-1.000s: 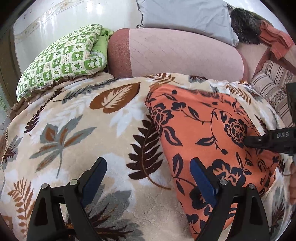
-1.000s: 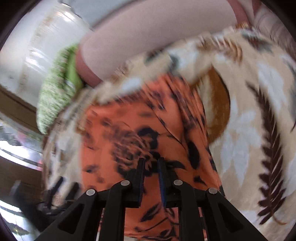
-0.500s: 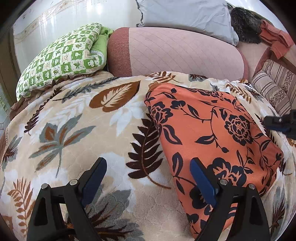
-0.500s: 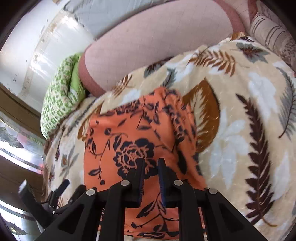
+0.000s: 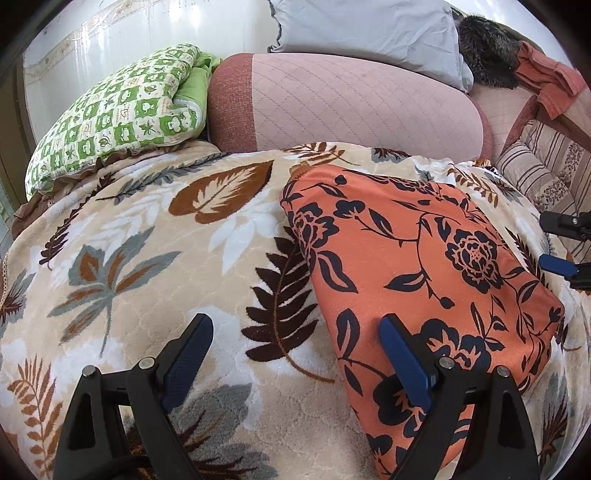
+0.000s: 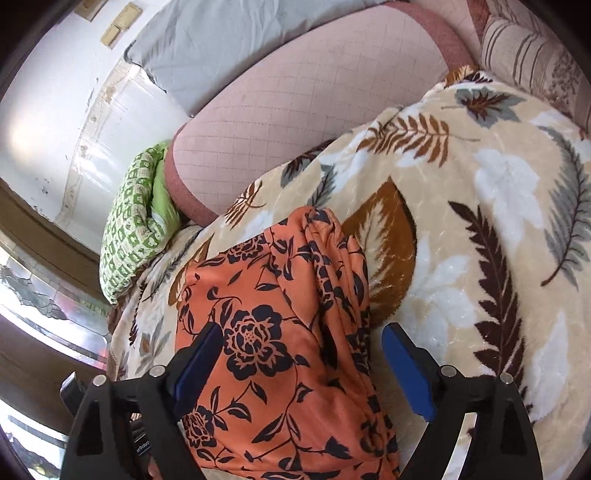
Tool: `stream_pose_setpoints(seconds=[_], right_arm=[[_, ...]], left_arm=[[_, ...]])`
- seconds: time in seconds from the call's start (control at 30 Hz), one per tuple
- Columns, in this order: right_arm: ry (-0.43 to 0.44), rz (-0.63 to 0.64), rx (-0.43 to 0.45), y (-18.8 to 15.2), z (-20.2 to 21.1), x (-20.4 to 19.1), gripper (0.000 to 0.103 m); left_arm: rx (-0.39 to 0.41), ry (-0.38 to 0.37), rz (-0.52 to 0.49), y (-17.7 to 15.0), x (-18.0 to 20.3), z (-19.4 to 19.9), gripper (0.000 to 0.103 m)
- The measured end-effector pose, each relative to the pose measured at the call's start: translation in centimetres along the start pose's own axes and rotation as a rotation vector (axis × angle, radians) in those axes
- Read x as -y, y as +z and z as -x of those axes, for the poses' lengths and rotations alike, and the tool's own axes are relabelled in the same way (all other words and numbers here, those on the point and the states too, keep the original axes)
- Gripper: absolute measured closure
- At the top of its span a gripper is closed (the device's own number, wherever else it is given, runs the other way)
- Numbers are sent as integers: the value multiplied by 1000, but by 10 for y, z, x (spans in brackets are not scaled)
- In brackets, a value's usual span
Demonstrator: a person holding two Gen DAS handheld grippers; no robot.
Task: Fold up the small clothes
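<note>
A folded orange garment with a dark flower print (image 5: 424,266) lies flat on a leaf-patterned blanket (image 5: 155,258). My left gripper (image 5: 295,332) stands open low over the blanket, and its right finger hangs over the garment's near left edge. In the right wrist view the garment (image 6: 266,332) shows bunched folds along its right side. My right gripper (image 6: 301,332) is just above it; its jaws are opening and stand wide, with the cloth below and between them but not pinched. The left wrist view shows that gripper (image 5: 545,240) at the far right edge.
A green-and-white checked pillow (image 5: 110,114) lies at the back left. A pink quilted bolster (image 5: 351,107) runs along the back with a grey pillow (image 5: 362,33) on it. A striped cushion (image 5: 546,166) and loose orange cloth (image 5: 546,77) sit at the back right.
My right gripper went from shut to wide open and drew back off the garment toward the right edge. The garment now lies flat. My left gripper has not moved.
</note>
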State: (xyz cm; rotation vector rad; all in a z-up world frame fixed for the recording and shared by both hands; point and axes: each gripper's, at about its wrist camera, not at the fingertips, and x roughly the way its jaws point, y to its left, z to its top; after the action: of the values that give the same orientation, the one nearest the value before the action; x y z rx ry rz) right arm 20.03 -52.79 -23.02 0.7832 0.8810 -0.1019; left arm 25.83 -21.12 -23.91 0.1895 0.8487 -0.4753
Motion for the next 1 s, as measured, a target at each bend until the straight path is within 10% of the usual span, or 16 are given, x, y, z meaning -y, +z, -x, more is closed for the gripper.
stream_pose_setpoints(seconds=[0.43,1.0], right_arm=[[204,-46,-101,22,-33,53,13],[330,-47,-217,28,-83,56,13]], left_arm=[[-38,-308,108,18,-16,-8,11],[-137,-456,124,9,9,-36,11]])
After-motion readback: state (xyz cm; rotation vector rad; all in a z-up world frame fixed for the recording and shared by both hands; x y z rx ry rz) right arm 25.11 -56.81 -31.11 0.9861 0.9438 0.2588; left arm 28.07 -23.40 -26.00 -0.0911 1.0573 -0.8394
